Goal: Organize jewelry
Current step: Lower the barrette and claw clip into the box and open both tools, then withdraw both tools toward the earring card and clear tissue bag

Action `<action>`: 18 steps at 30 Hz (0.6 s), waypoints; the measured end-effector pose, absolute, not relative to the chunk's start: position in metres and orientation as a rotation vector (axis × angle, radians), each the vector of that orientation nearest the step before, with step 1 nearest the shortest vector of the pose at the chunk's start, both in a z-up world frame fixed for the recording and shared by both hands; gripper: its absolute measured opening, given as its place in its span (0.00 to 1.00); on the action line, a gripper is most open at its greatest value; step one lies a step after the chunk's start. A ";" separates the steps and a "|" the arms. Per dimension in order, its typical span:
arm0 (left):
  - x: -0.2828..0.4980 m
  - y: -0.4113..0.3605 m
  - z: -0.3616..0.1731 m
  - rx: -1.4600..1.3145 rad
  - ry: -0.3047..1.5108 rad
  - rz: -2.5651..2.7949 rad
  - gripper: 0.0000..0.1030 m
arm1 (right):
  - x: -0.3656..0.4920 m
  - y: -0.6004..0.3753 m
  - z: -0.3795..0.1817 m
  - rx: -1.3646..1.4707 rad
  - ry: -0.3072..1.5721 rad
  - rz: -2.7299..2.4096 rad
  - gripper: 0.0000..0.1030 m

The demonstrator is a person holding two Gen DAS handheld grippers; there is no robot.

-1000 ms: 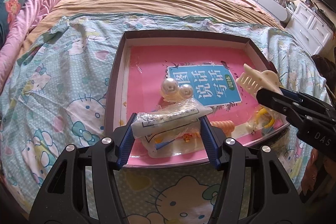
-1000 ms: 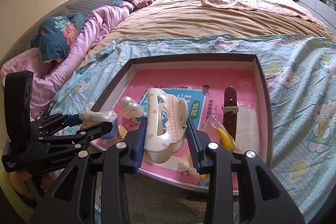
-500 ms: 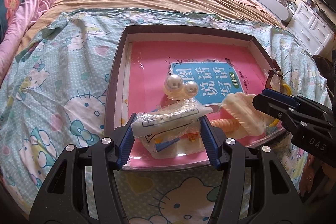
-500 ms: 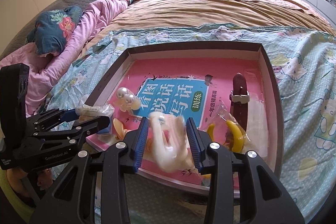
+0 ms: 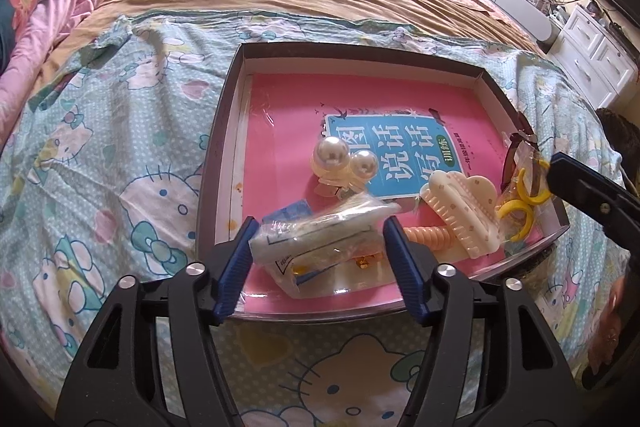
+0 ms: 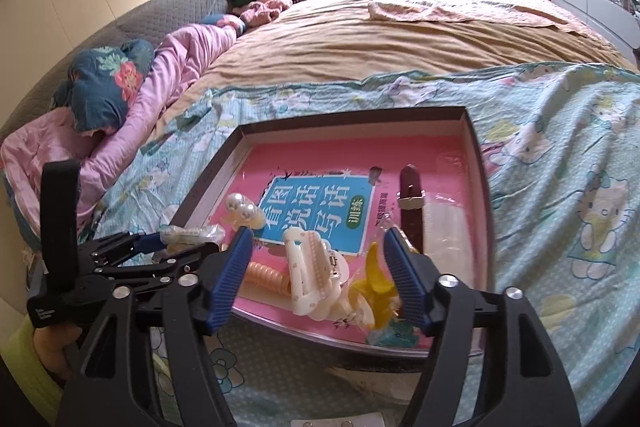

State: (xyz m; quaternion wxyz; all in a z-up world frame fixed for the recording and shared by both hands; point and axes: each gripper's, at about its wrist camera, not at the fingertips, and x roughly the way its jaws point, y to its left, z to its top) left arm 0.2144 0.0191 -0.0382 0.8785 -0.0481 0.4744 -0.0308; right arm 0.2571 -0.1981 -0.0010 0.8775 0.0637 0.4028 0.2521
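The shallow box sits on a cartoon-cat bedspread in the middle of both views, its floor covered by a pink book with a blue title panel. The left gripper stands low centre in its own view, jaws having just been opening, with a clear plastic packet of small jewelry between the blue pads; its ends meet both pads, so it looks lightly held. The right gripper has just been opening too and stands apart around the cream claw clip, which lies loose on the box floor at the near edge, touching neither pad. Beside the clip lie an orange spiral hair tie to its left and a bag of yellow hoops to its right. A pearl hair clip rests above the packet. Only the right wrist view shows the brown strap fully; the left view shows just its edge at the right rim
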 end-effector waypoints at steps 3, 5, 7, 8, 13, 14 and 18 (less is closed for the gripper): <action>0.213 0.019 -0.034 -0.098 0.981 -0.061 0.59 | 0.253 -0.202 0.003 0.147 0.829 0.520 0.78; 0.212 0.019 -0.030 -0.101 0.976 -0.059 0.60 | 0.251 -0.205 0.005 0.155 0.823 0.519 0.79; 0.211 0.020 -0.027 -0.101 0.970 -0.057 0.63 | 0.249 -0.207 0.008 0.159 0.817 0.518 0.80; 0.210 0.020 -0.025 -0.101 0.967 -0.055 0.66 | 0.247 -0.208 0.009 0.160 0.813 0.517 0.81; 0.203 0.020 -0.014 -0.106 0.943 -0.048 0.73 | 0.239 -0.214 0.017 0.168 0.792 0.513 0.83; 0.201 0.019 -0.010 -0.109 0.938 -0.048 0.75 | 0.238 -0.214 0.019 0.168 0.787 0.512 0.85; 0.195 0.019 -0.001 -0.108 0.916 -0.047 0.83 | 0.230 -0.220 0.026 0.169 0.767 0.507 0.87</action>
